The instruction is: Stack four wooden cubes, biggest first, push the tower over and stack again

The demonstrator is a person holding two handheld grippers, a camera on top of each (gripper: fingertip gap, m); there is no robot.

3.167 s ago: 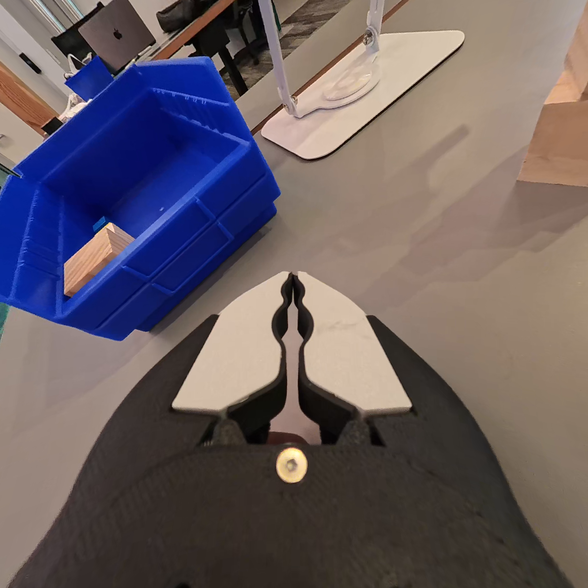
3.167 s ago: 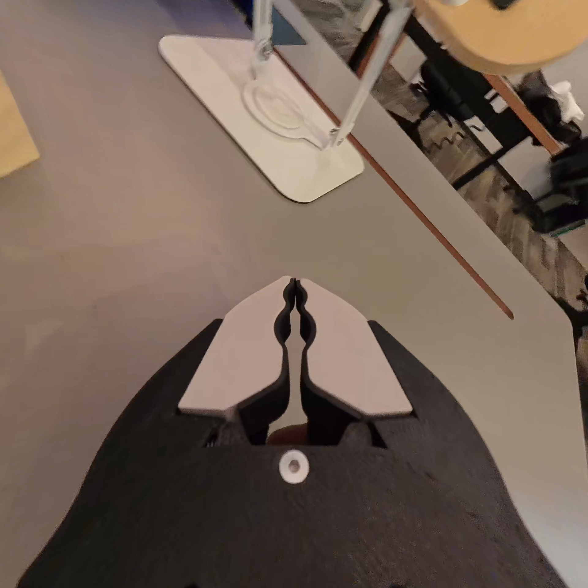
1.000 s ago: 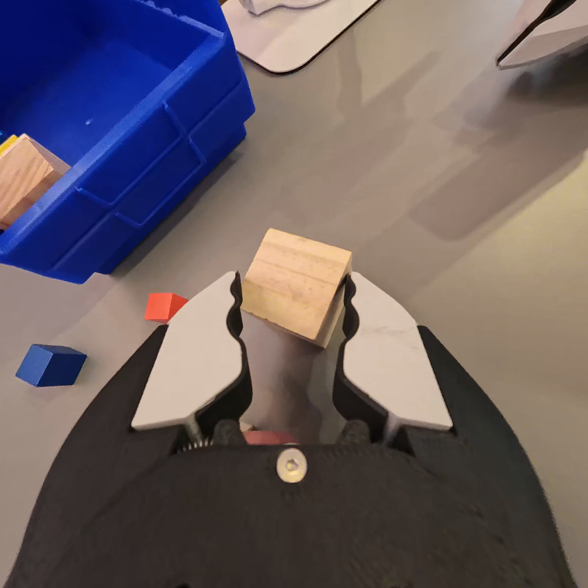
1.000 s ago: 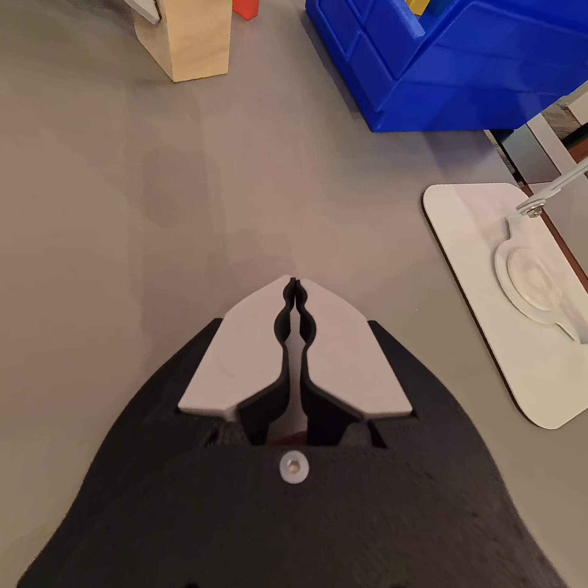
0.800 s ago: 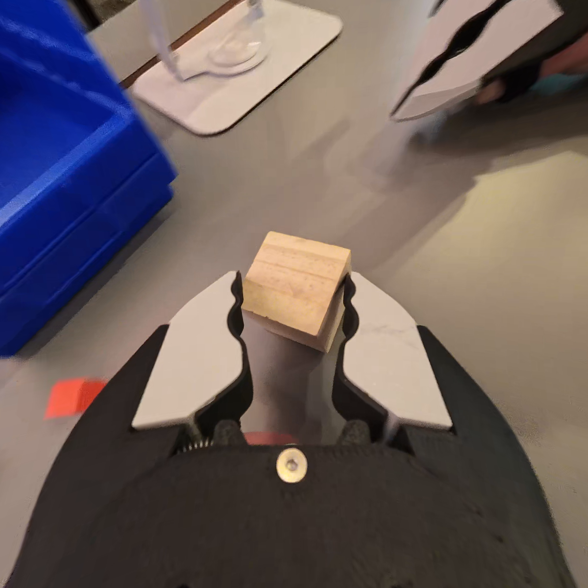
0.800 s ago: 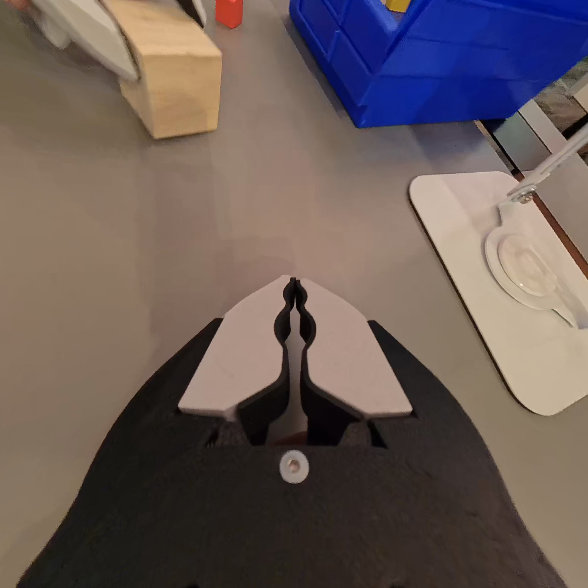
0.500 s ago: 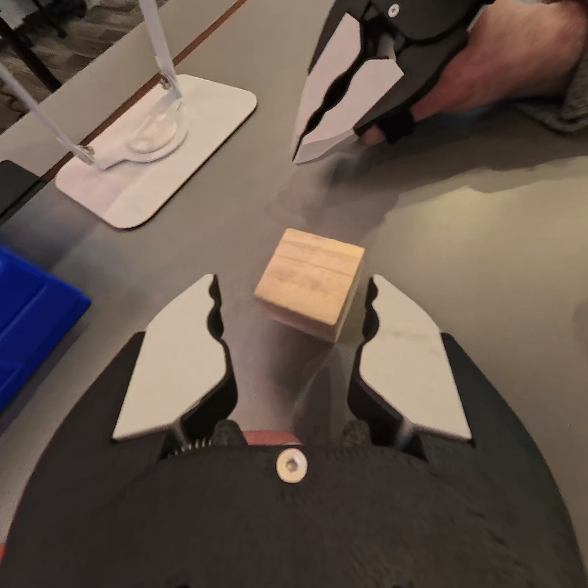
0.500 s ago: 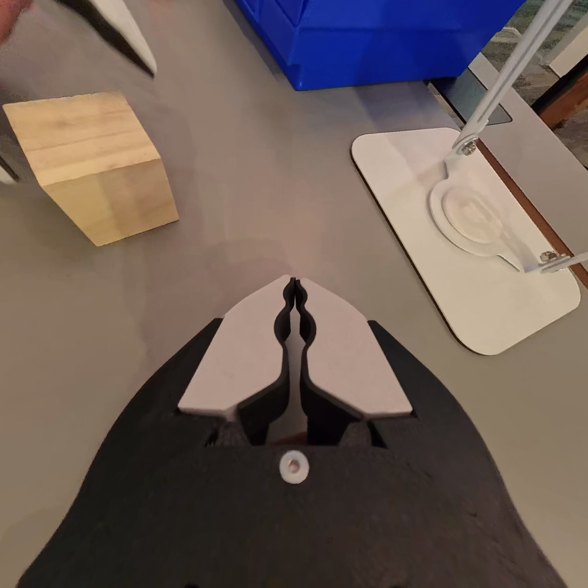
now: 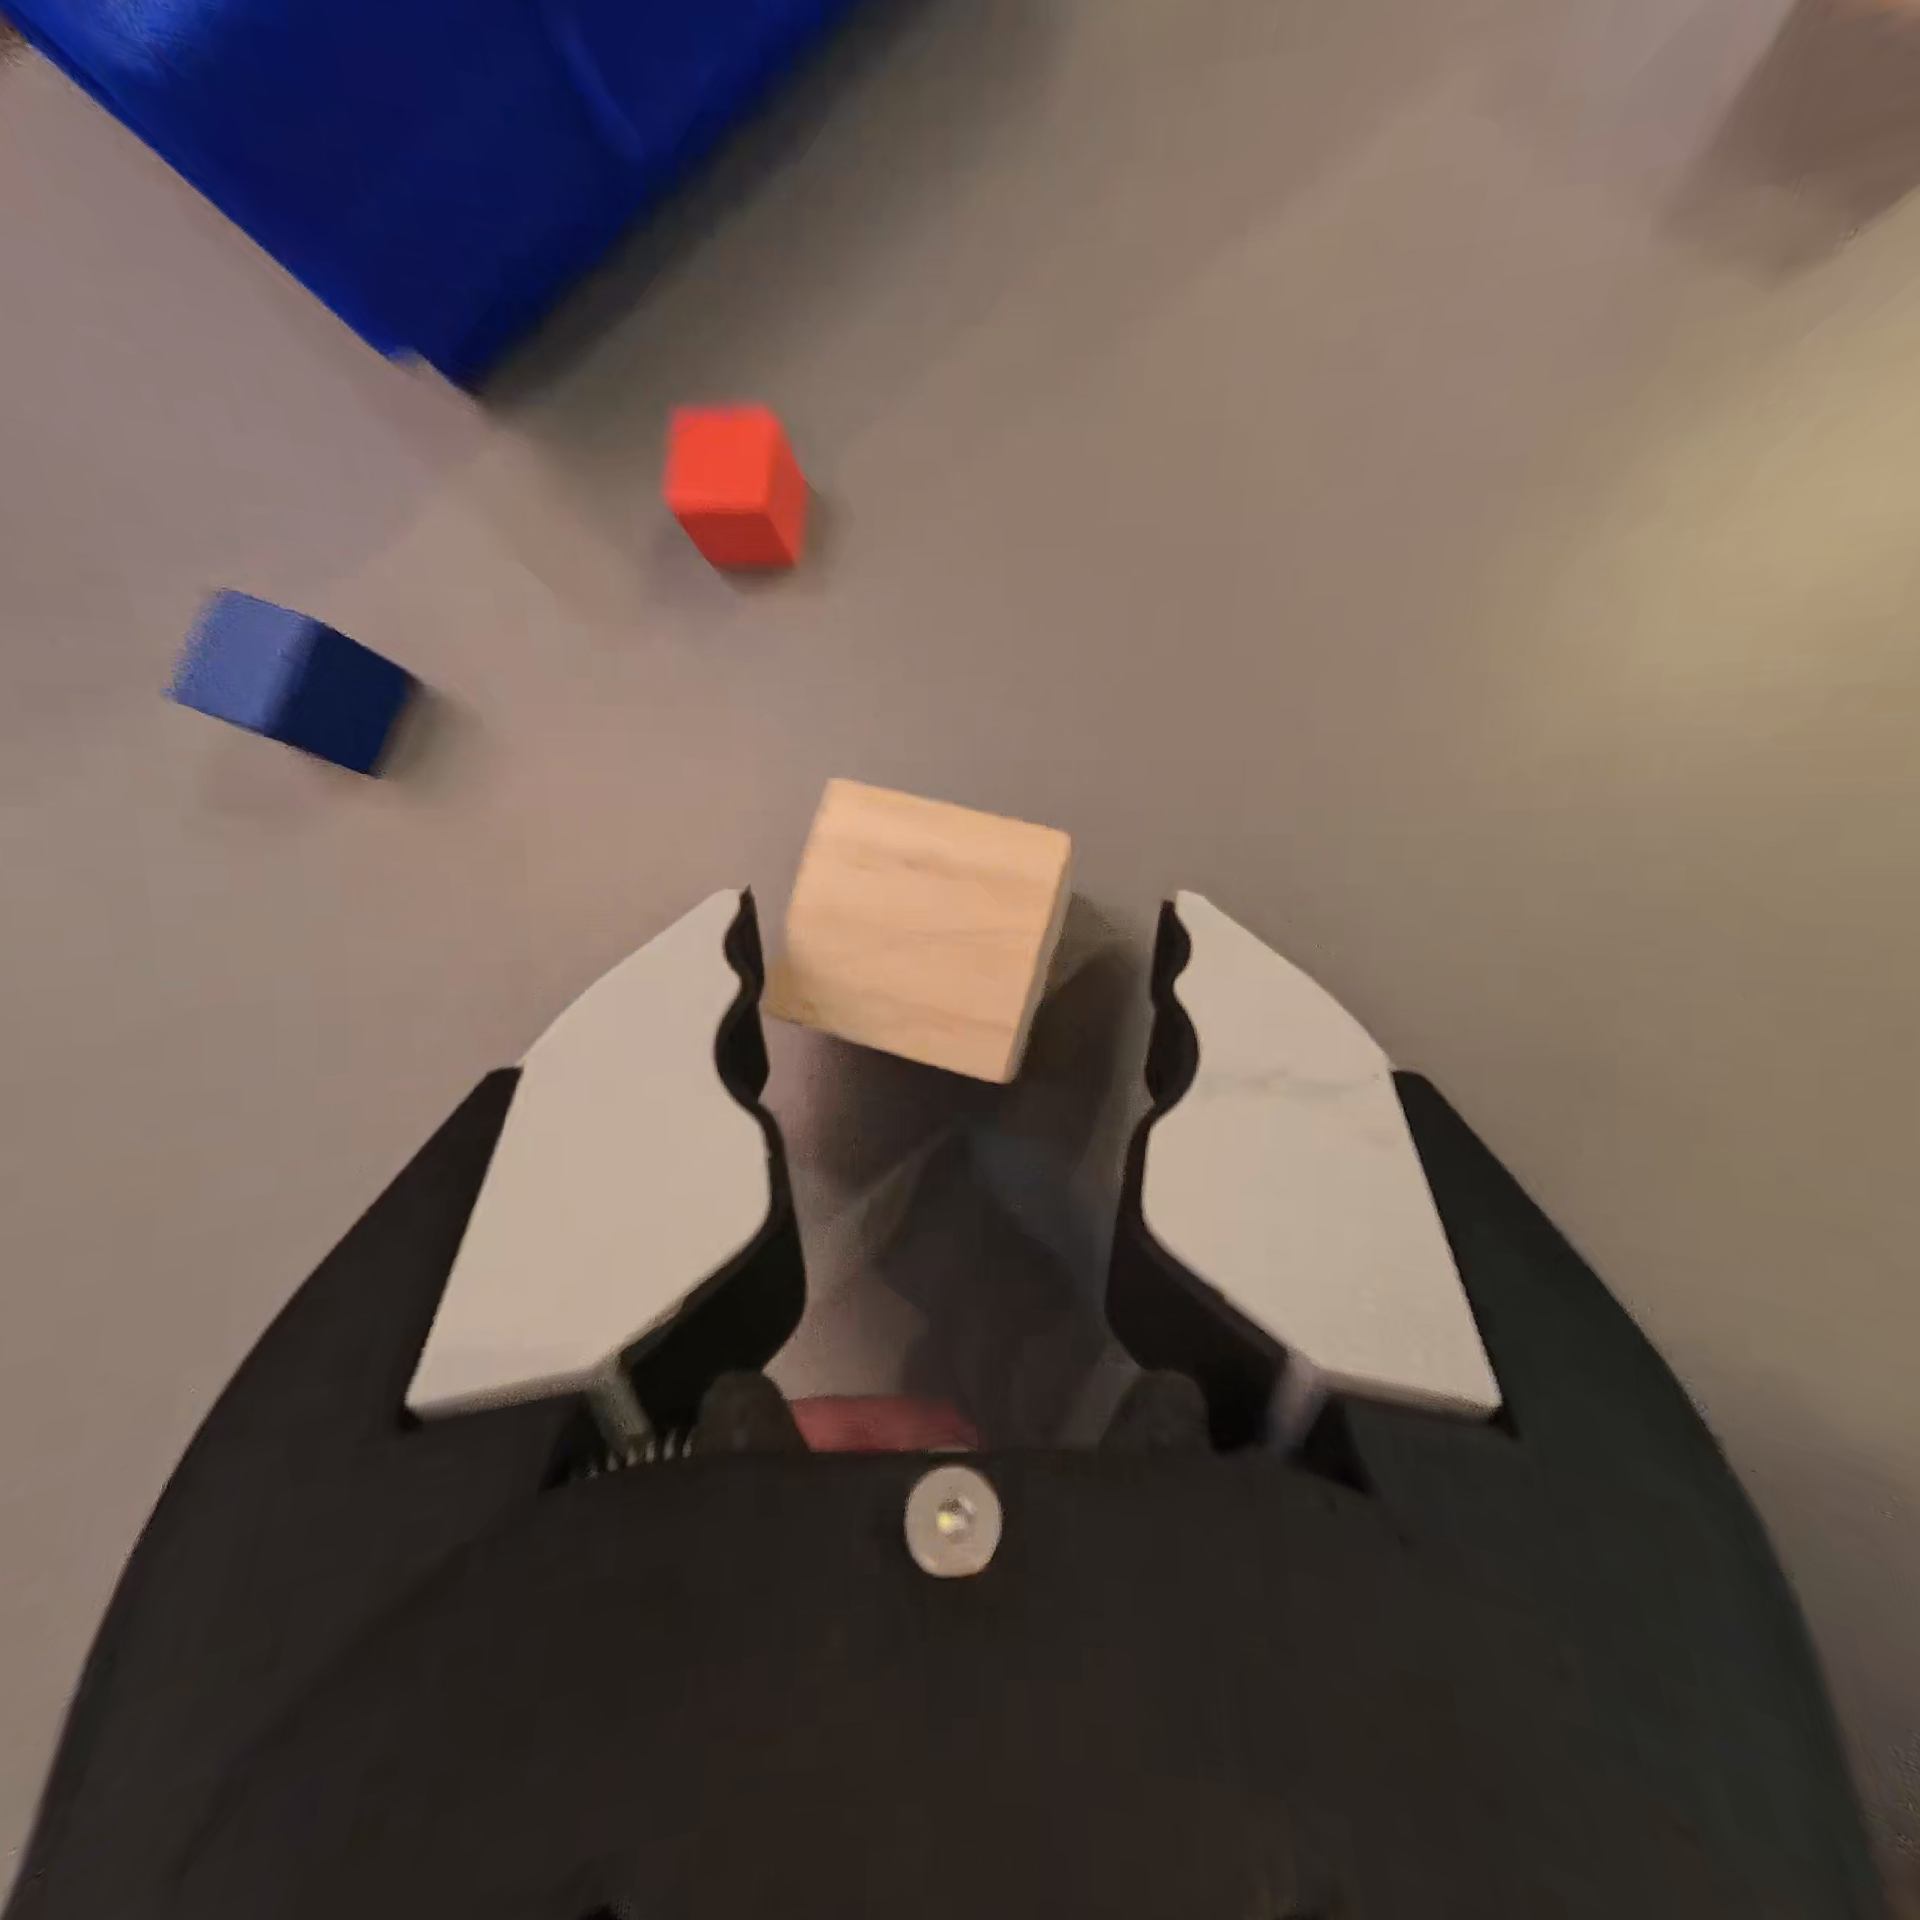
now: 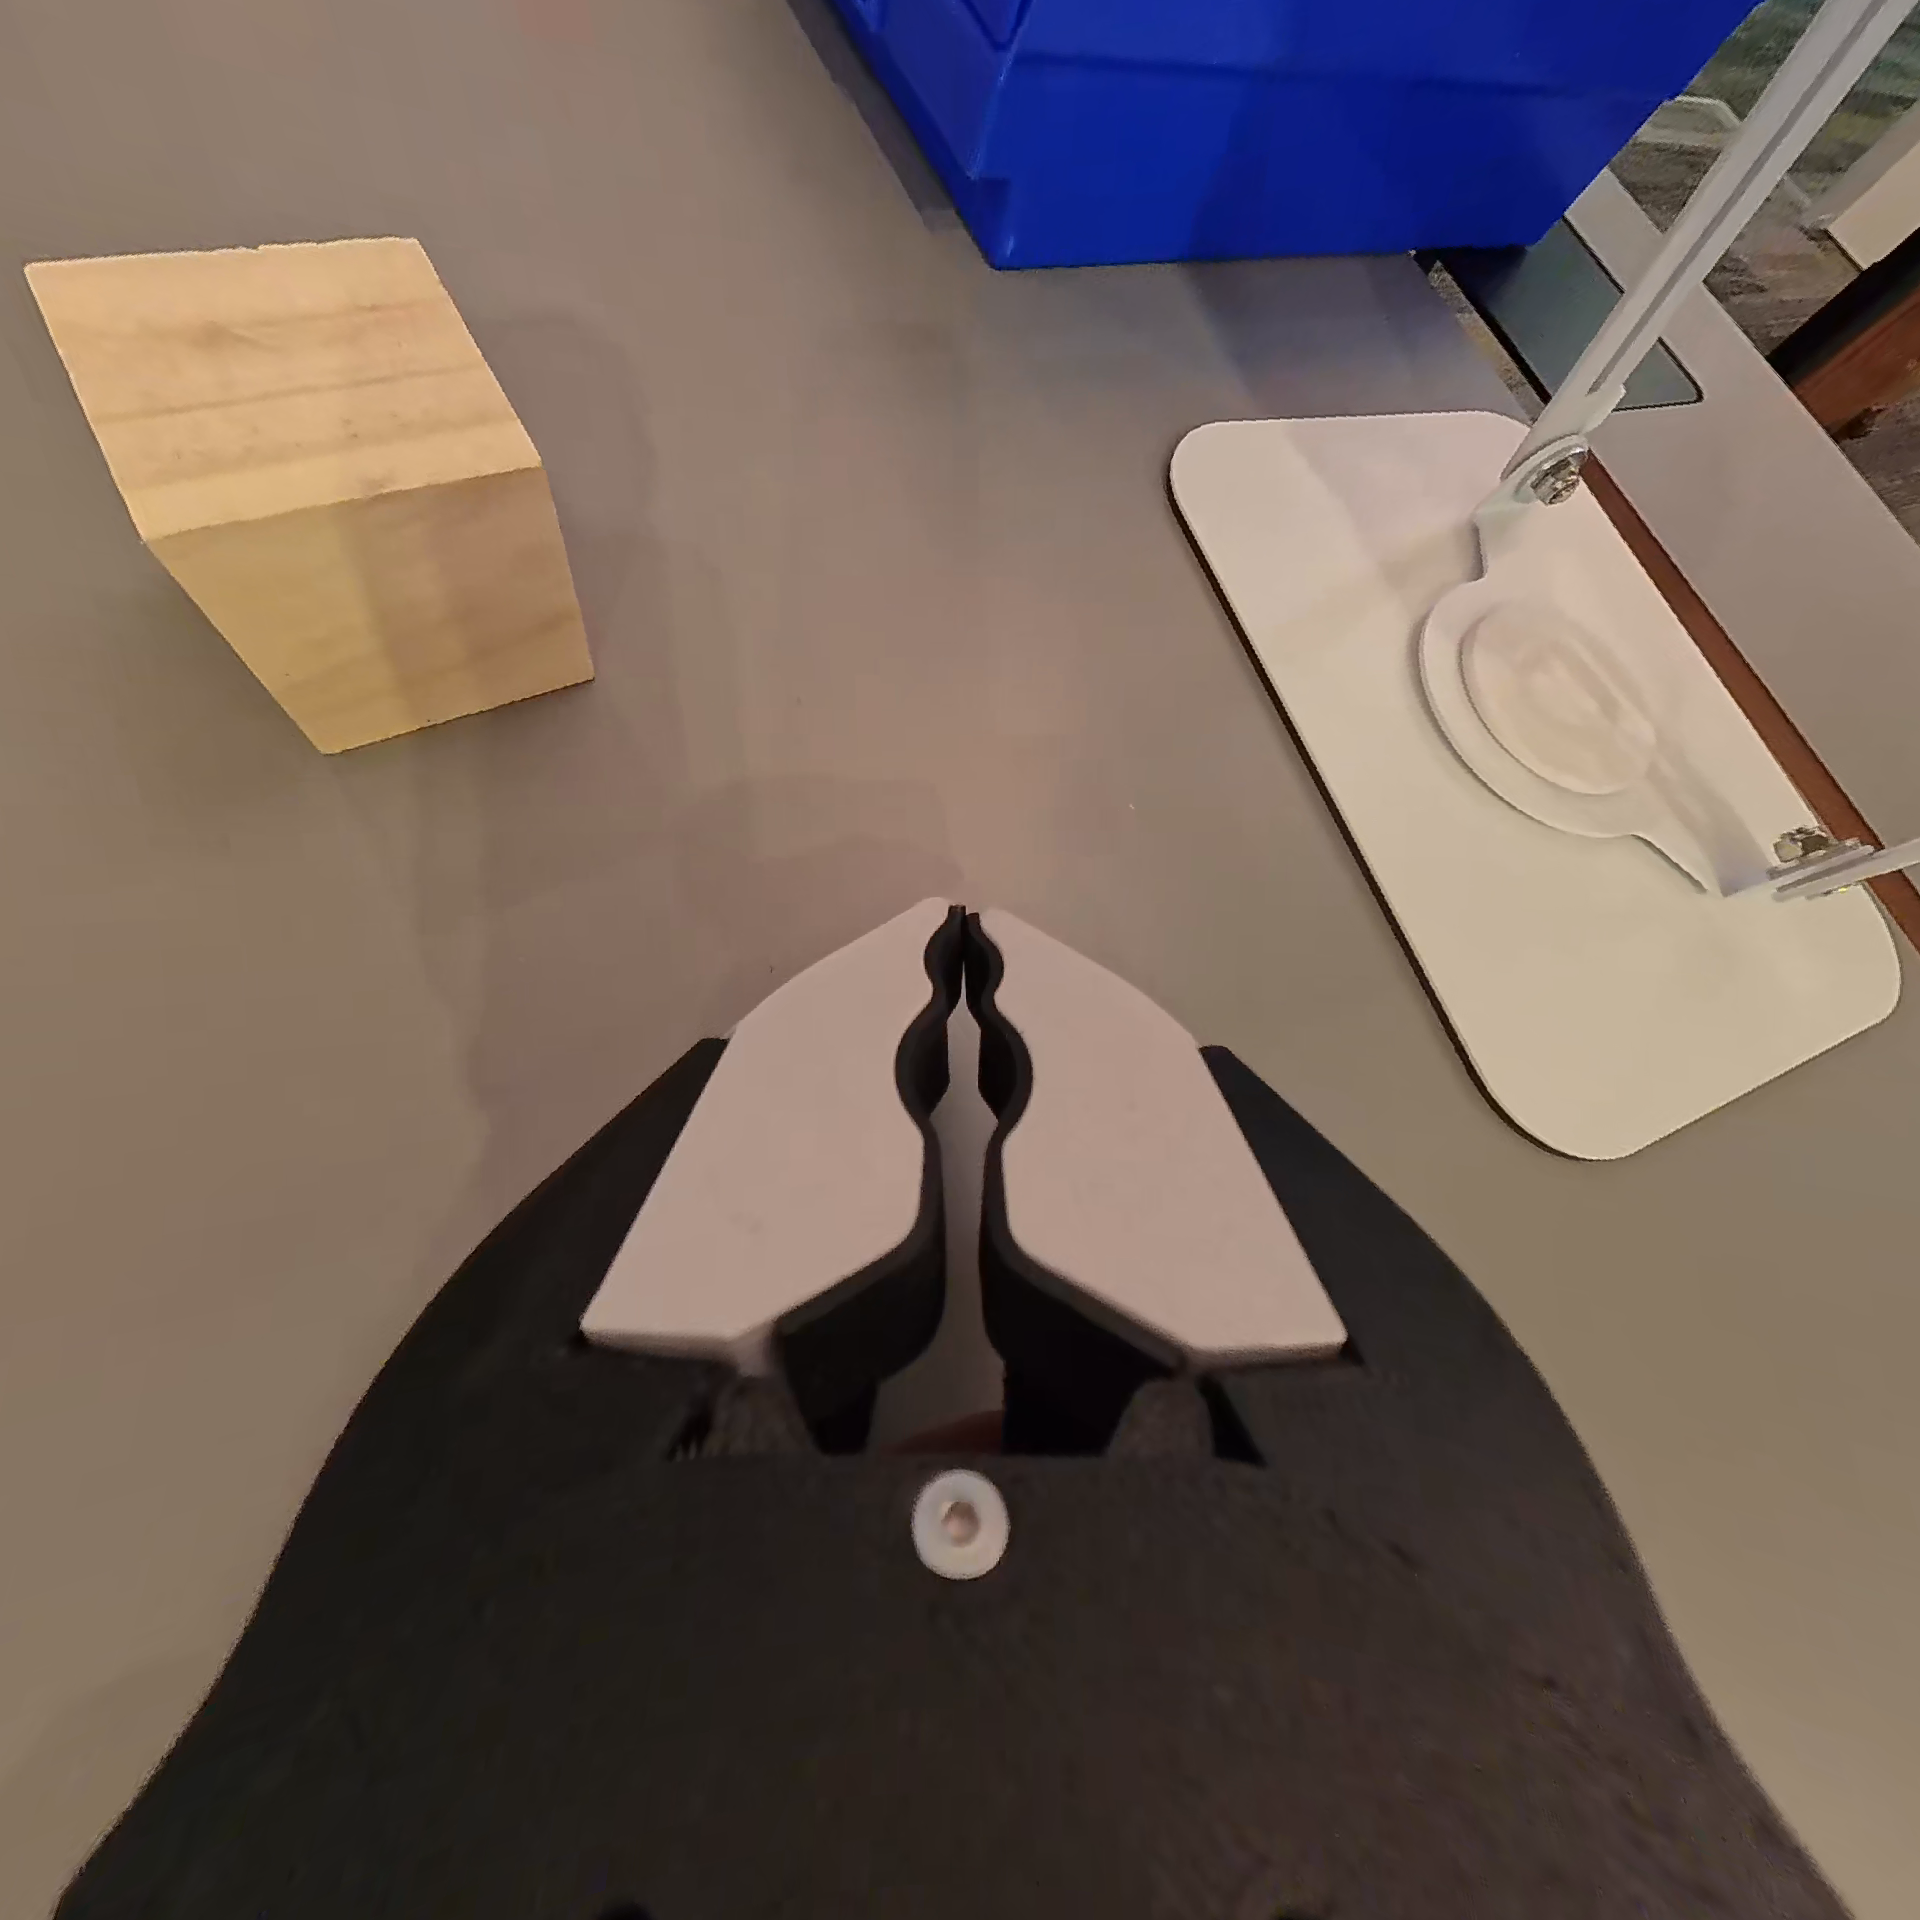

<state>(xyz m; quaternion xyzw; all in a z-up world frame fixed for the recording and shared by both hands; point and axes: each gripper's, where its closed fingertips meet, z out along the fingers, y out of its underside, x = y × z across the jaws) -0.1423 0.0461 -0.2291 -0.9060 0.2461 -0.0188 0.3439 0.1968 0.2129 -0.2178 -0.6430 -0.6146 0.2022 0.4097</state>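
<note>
The jaws of the left gripper [image 9: 956,914] are spread apart, and a small plain wooden cube [image 9: 923,927] is framed between the fingertips without being gripped. The cube lies close against the left fingertip, while a clear gap is left on the side of the right fingertip; whether the left tip actually touches the wood cannot be told through the motion blur. The cube rests on the grey table [image 9: 1455,727], turned slightly askew to the fingers.

Beyond it, a small red cube [image 9: 738,486] is seen on the table, and a small blue cube [image 9: 286,681] lies farther to the left, well apart from the red one. A blue bin [image 9: 416,156] is blurred across the upper left corner of the left wrist view, and a pale blurred shape is visible at the upper right corner; what it is cannot be told.

The jaws of the right gripper [image 10: 958,914] are pressed together at the tips, with nothing held between them. The gripper is held above bare table [image 10: 831,520]. A larger plain wooden cube [image 10: 312,478] stands on the table ahead and to the left, well apart from the fingers. The blue bin [image 10: 1247,135] is seen at the top of the right wrist view, and to the right a white flat stand base [image 10: 1351,623] with thin white struts lies near the table edge.
</note>
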